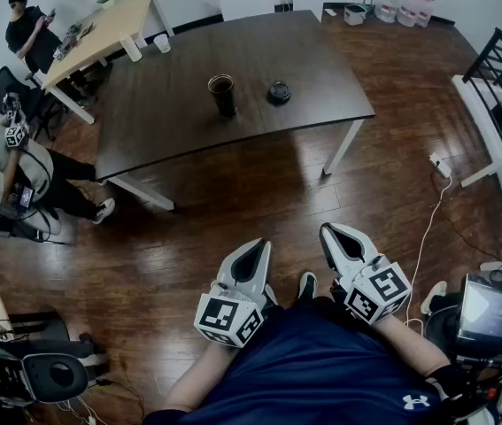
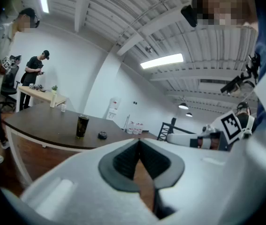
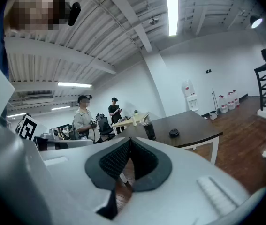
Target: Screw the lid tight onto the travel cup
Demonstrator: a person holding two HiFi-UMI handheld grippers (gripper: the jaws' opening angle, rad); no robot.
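Note:
A dark travel cup (image 1: 221, 94) stands upright and uncovered on the dark table (image 1: 171, 118), with its round black lid (image 1: 278, 91) lying a short way to its right. The cup (image 2: 82, 126) and lid (image 2: 102, 135) show small in the left gripper view, and the cup (image 3: 149, 131) and lid (image 3: 173, 133) again in the right gripper view. My left gripper (image 1: 248, 253) and right gripper (image 1: 332, 233) are held near my body, well short of the table. Both are shut with nothing between the jaws.
A light wooden table (image 1: 100, 34) with small items stands at the back left, with a person (image 1: 27, 27) beside it. Another person (image 1: 3, 171) stands at the left. A white railing (image 1: 498, 104) runs along the right. A cable (image 1: 428, 228) lies on the wooden floor.

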